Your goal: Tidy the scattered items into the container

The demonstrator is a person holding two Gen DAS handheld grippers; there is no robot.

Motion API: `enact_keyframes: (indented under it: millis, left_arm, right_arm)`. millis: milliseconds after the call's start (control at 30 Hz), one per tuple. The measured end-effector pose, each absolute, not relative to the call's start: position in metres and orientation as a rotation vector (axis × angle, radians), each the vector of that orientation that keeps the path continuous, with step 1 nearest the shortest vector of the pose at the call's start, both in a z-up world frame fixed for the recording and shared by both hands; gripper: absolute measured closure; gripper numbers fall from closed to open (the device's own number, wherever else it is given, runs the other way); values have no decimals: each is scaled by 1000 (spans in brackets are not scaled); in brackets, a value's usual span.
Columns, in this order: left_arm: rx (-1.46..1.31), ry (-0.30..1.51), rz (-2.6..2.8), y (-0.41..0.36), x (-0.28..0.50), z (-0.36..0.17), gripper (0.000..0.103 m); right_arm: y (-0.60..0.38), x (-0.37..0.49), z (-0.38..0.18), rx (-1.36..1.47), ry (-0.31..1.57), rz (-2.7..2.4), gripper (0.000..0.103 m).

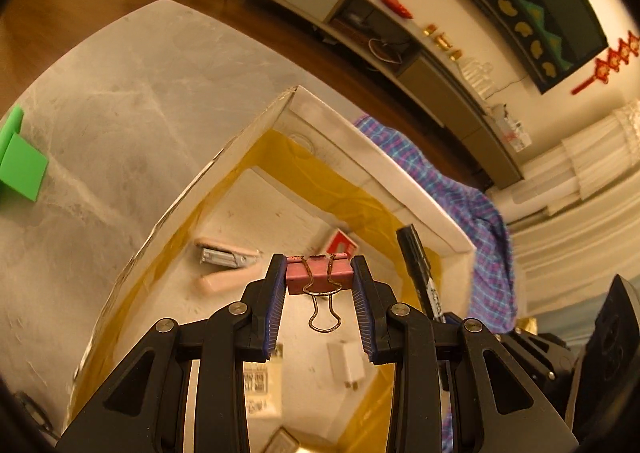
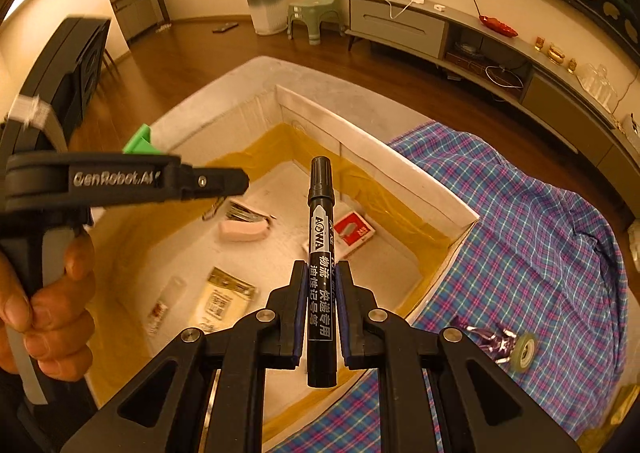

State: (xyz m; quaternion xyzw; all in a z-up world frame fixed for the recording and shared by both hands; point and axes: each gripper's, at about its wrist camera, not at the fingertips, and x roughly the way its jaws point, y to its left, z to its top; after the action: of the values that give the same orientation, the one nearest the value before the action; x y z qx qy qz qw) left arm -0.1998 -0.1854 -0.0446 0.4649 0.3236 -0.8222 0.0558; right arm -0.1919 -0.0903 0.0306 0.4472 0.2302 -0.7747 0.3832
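Above the white cardboard box, the left claw clenched a pink binder clip; the right claw clenched a black marker, partly hiding a red card.

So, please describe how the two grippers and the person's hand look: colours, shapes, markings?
Both the left gripper and the right gripper are black plastic, with angular linkage arms, silver round pivot screws and ribbed blue pads inside the fingers. In the right wrist view, the left gripper's side carries grey "GenRobot.AI" lettering and a grey trigger. The hand on it is bare, no sleeve visible.
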Motion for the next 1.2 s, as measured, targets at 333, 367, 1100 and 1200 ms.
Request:
enact_keyframes:
  millis: [333,367,1100,1200]
  left_arm:
    - [1481,926,-2450,-187,-225,-71,57]
    - [1479,932,-2451,-187,-223,-72,57]
    - [1429,831,-2682,-130,-142,-11,57]
    - [1417,783,-2737,-114,-125,-3,57]
  right_arm:
    - [-86,-202,15,1171,622,-1987,73]
    - [-84,-200,16,1167,615,-1987,73]
    - [16,-160,52,1127,230,-1890,50]
    - [36,-152,49,1120,191,-1886,50]
